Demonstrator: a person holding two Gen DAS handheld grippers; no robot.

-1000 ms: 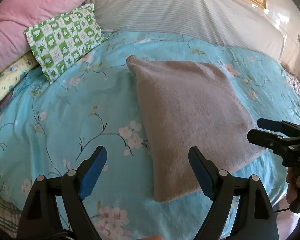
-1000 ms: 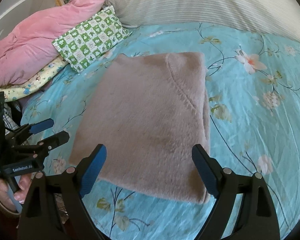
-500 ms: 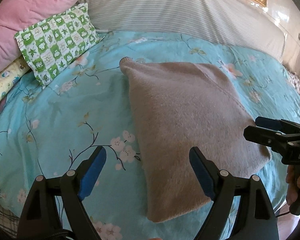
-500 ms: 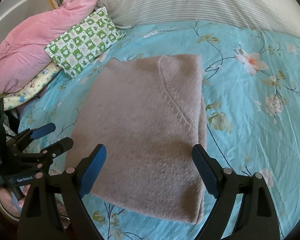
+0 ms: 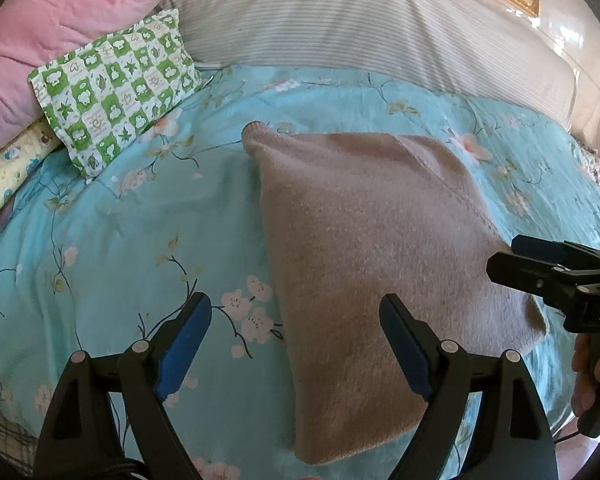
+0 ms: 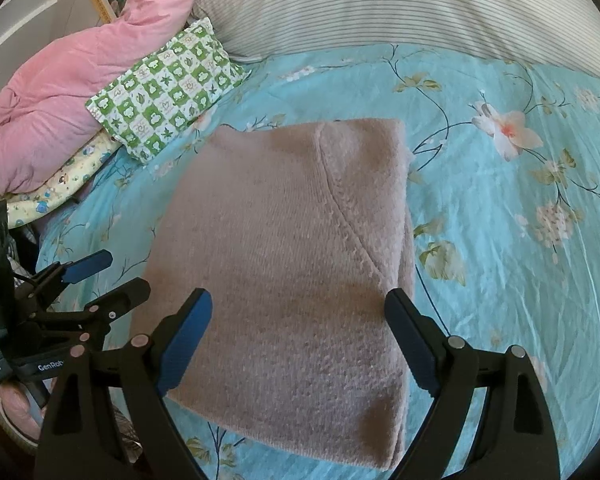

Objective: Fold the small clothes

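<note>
So the sweater (image 6: pixel 292 264), a fuzzy beige-pink one, is lying folded into a neat rectangle flat on the bedsheet (image 6: pixel 520 240), the turquoise one with the flower print. A diagonal seam runs across its top layer.

The left gripper (image 5: pixel 296 344) has its jaws spread wide, nothing between them. One blue pad hangs over bare sheet, the other over the near left part of the sweater, and I can't tell if it touches the fabric. The right gripper (image 6: pixel 298 332) is also wide apart and holding nothing, sitting over the near edge of the sweater.

Further back there's a green checkered pillow (image 6: pixel 164 88) just beside the sweater's far left corner, a pink quilt (image 6: pixel 52 100) bunched up behind it, and a big striped pillow (image 5: pixel 360 32) along the head of the bed.
</note>
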